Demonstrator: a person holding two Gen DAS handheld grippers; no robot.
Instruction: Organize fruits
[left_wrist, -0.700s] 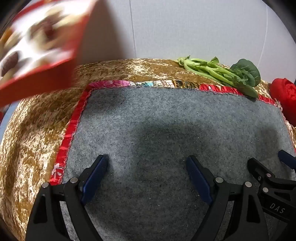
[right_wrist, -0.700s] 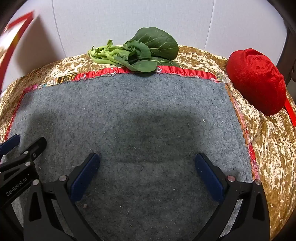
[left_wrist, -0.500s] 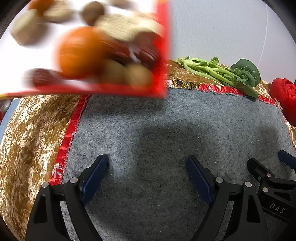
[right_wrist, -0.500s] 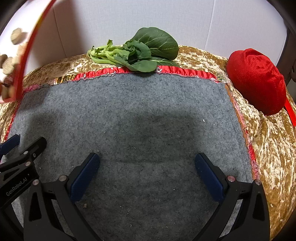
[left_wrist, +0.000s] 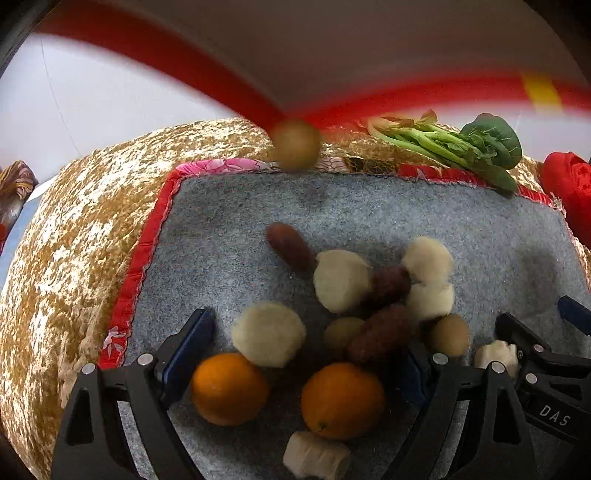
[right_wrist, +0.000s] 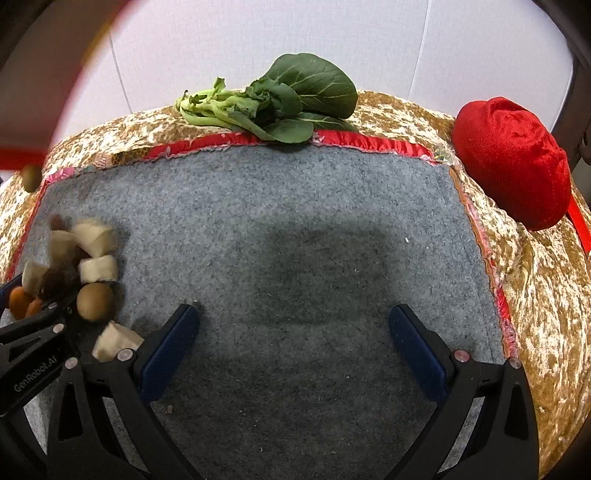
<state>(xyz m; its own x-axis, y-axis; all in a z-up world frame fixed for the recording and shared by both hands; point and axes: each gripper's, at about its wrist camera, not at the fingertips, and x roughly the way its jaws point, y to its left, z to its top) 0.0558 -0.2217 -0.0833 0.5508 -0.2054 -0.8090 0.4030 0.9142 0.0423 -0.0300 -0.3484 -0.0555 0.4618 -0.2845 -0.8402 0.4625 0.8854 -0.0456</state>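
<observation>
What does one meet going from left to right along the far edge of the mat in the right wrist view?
Falling brown fruit → leafy greens → red plush.

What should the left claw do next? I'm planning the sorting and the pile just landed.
Probably hold off a moment: a round brown fruit is blurred in mid-air. Then close the open left claw on the nearer orange, which sits by its left finger.

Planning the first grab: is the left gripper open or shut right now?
Open. The left gripper has its blue-padded fingers spread wide over the grey mat, clamping nothing; the oranges lie loose between them.
</observation>
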